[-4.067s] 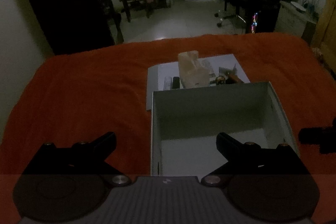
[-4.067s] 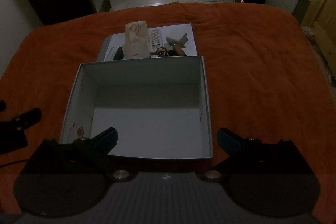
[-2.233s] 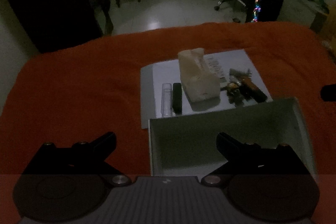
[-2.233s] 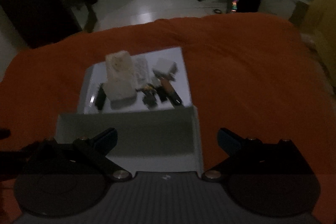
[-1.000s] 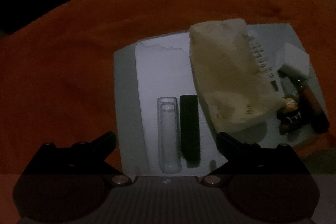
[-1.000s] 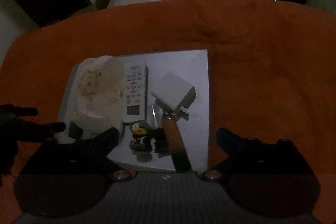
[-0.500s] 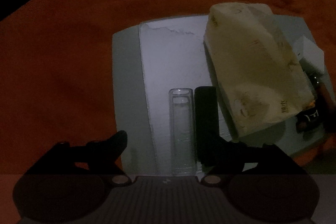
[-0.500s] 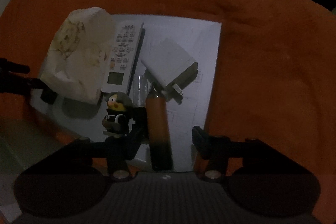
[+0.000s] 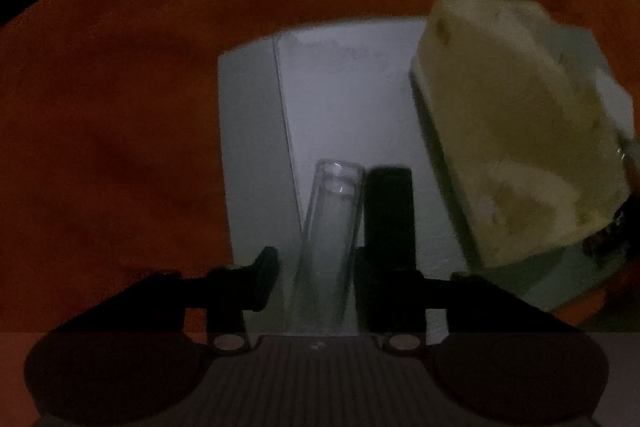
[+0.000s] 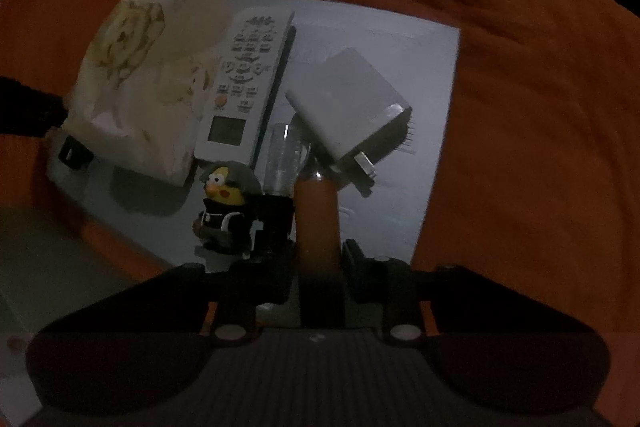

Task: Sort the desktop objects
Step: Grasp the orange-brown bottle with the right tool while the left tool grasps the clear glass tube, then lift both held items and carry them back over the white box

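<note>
In the left wrist view a clear plastic tube (image 9: 328, 227) lies tilted on the white sheet (image 9: 344, 99). My left gripper (image 9: 316, 267) is shut on its near end. A black bar (image 9: 388, 211) lies just right of the tube, and a cream tissue pack (image 9: 516, 131) sits further right. In the right wrist view my right gripper (image 10: 318, 259) is shut on an orange-handled tool (image 10: 318, 223). The tool's far end goes under a white adapter block (image 10: 348, 99). A small yellow-faced toy figure (image 10: 224, 211) stands just left of the gripper.
A white remote (image 10: 248, 83) and a small clear bottle (image 10: 286, 159) lie on the white sheet (image 10: 420, 167) beside the tissue pack (image 10: 148, 79). Orange cloth (image 10: 520, 147) covers the surface all around. A pale box edge (image 10: 40, 267) shows at lower left.
Both grippers came down to the sheet and shut from wide open. The left one took the clear tube, which now tilts. The right one took the orange handle.
</note>
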`<state>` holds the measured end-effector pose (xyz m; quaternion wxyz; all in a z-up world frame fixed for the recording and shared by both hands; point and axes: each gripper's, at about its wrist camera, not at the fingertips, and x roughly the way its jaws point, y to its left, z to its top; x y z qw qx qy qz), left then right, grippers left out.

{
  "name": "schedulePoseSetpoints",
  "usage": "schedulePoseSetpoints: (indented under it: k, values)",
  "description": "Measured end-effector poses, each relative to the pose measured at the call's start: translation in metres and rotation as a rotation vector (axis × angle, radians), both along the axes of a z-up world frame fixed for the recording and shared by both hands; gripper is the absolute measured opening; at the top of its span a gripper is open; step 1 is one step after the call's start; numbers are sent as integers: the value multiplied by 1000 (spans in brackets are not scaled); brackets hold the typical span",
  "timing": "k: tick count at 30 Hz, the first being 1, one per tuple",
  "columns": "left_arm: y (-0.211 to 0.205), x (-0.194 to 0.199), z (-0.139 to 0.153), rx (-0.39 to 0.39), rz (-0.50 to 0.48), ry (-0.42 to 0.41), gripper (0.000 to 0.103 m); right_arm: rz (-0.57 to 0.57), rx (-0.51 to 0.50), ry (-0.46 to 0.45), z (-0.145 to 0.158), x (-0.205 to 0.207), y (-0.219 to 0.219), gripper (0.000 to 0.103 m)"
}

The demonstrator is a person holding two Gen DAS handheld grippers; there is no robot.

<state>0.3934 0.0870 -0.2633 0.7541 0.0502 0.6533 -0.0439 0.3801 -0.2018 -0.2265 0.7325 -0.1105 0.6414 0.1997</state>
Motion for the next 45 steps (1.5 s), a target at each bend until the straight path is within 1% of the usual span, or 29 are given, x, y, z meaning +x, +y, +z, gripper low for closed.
schedulePoseSetpoints:
  k: [3,6,8,10,13,14,16,23,27,33,40,43,45]
  values:
    - [1,2,-1,-22,11,0,35,7,-10,4,-4,3,2,28]
    - [-2,6,-2,-10,9,11,35,13,-22,11,-7,6,5,29]
    - [-3,7,-2,-12,28,-3,38,20,-34,13,-9,6,7,28]
    - [-2,8,-3,-7,35,4,38,27,-51,14,-11,6,10,29]
    - [-5,5,0,-1,13,-14,33,35,-68,10,-12,6,13,28]
    - [-6,4,1,1,7,-20,26,42,-74,7,-12,6,14,28]
    - [-7,2,5,-2,2,-35,25,33,-74,0,-11,6,13,28]
    - [0,-3,32,-63,51,-96,25,-5,-40,-28,-1,-1,8,27]
    - [-5,-11,52,-89,41,-114,25,-37,-8,-55,18,-4,6,27]
    - [-15,-30,88,-127,21,-153,25,-77,45,-117,59,-15,4,27]
    - [-22,-66,137,-185,29,-205,25,-79,103,-199,120,-47,7,27]
    - [-30,-88,158,-208,31,-219,25,-72,124,-228,146,-68,9,27]
    - [-37,-103,166,-212,15,-230,25,-67,143,-241,160,-84,12,27]
